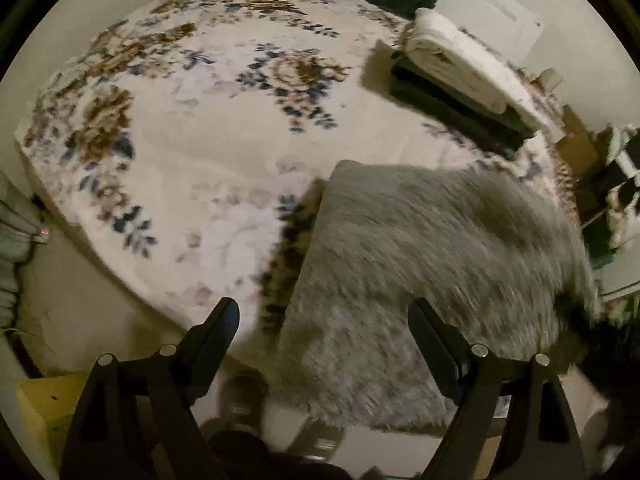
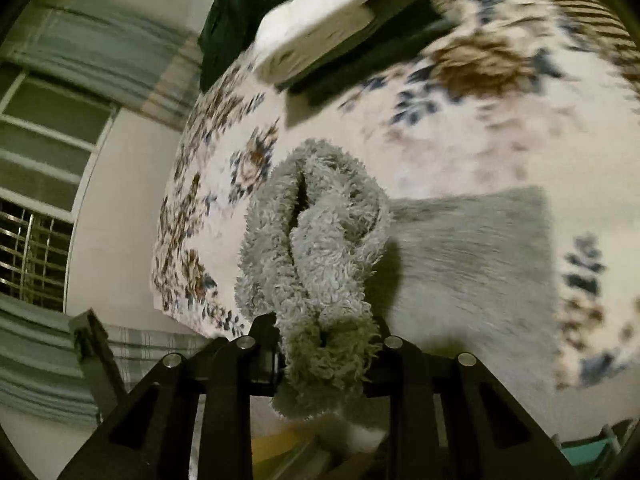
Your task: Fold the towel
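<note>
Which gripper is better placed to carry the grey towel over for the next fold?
Right gripper: its jaws are shut on a bunched part of the grey towel. Left gripper is open and holds nothing.

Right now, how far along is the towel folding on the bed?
Started, not finished. Done: the grey towel lies on the floral bedspread, near a stack of folded linens. In hand: the right tool is shut on a bunched towel edge; the left tool is open, holding nothing. Left: carrying that edge across and flattening the fold.
</note>
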`<state>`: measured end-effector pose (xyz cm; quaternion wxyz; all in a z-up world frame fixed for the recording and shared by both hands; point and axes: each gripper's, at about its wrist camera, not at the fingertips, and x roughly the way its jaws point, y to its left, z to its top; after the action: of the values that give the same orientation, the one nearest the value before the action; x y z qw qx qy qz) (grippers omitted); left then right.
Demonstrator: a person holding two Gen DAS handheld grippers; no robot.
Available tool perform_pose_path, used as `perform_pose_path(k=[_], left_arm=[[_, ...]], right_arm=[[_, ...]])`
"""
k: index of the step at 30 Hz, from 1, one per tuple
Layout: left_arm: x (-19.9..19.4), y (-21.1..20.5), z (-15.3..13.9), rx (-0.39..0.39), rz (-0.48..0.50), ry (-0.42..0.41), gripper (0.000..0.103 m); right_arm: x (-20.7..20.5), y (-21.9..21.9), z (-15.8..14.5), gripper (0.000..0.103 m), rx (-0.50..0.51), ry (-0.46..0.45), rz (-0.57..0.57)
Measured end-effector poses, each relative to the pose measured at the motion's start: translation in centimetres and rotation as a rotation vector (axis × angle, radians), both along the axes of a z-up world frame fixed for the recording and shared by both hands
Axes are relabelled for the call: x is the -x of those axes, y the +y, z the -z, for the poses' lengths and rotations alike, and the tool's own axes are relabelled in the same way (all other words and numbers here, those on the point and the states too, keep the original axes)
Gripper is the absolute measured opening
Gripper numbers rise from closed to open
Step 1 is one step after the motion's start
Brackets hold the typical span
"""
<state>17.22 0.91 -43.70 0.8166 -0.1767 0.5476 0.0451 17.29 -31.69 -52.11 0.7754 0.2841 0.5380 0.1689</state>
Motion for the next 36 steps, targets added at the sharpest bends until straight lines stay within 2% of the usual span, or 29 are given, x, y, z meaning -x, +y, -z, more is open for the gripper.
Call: perform_pose_path(k=[5,8,10,11,12,13,15,17,19,20,24,25,26,27,28,31,36], left_arm=[[-1.5,-2.5,0.8,0.063,0.060,0.005,0.086],[-2.7,-4.5,2.6,0.110,0.112,0.026,0.086],[-3.6,-6.2,4.5,0.134,0.158,0.060,0.086],[-3.8,-6.6,5.1,0.131,0.172,0.072,0.086],[-4.1,-7.2,5.8,0.119,0.192,0.091,0.086],[-4.2,-7.7,6.4,0.111,0.211,0.110,0.086],[-4.2,-8.1,6.9,0.111,0.232,0.118,0.086],[-4.1,-8.2,6.9,0.093,0.249,0.115,0.086],[-4.2,-8.2,6.8,0.090,0.255,0.112,0.086],[-4.1,-8.2,6.8,0.090,0.248,0.114,0.086],[-4.3,-7.6,6.4,0.113,0.228,0.109,0.086],[-4.5,-7.4,6.2,0.117,0.226,0.103,0.086],[-4.7,-7.2,6.1,0.123,0.223,0.099,0.086],[-4.9,-7.0,6.0,0.131,0.218,0.096,0.086],[-5.1,-6.8,5.8,0.143,0.213,0.091,0.086],[-5.9,-6.5,5.3,0.153,0.211,0.072,0.086],[-7.8,-7.3,5.8,0.174,0.232,0.070,0.086]], right_arm=[[6.1,-8.3,-0.1,0.028,0.040,0.032,0.144],[8.6,-12.7,2.7,0.028,0.077,0.100,0.241],[9.1,-14.5,5.5,0.032,0.110,0.175,0.240],[8.9,-15.2,7.3,0.040,0.110,0.245,0.217],[8.8,-15.6,8.4,0.054,0.111,0.290,0.205],[8.8,-16.4,9.0,0.060,0.101,0.313,0.208],[9.0,-17.7,8.4,0.080,0.048,0.265,0.253],[8.4,-19.0,7.6,0.086,-0.006,0.214,0.294],[6.5,-19.4,8.3,0.086,-0.058,0.202,0.282],[5.4,-19.4,8.9,0.086,-0.075,0.216,0.271],[1.2,-18.3,13.3,0.086,-0.255,0.306,0.231],[0.6,-17.9,13.8,0.086,-0.272,0.300,0.235],[0.2,-17.6,13.9,0.076,-0.277,0.284,0.228],[-0.2,-17.4,13.5,0.061,-0.243,0.265,0.217],[-0.3,-17.2,12.9,0.040,-0.199,0.245,0.206],[0.0,-16.8,9.6,0.036,-0.097,0.151,0.195],[-0.4,-18.0,6.2,0.034,-0.034,0.050,0.226]])
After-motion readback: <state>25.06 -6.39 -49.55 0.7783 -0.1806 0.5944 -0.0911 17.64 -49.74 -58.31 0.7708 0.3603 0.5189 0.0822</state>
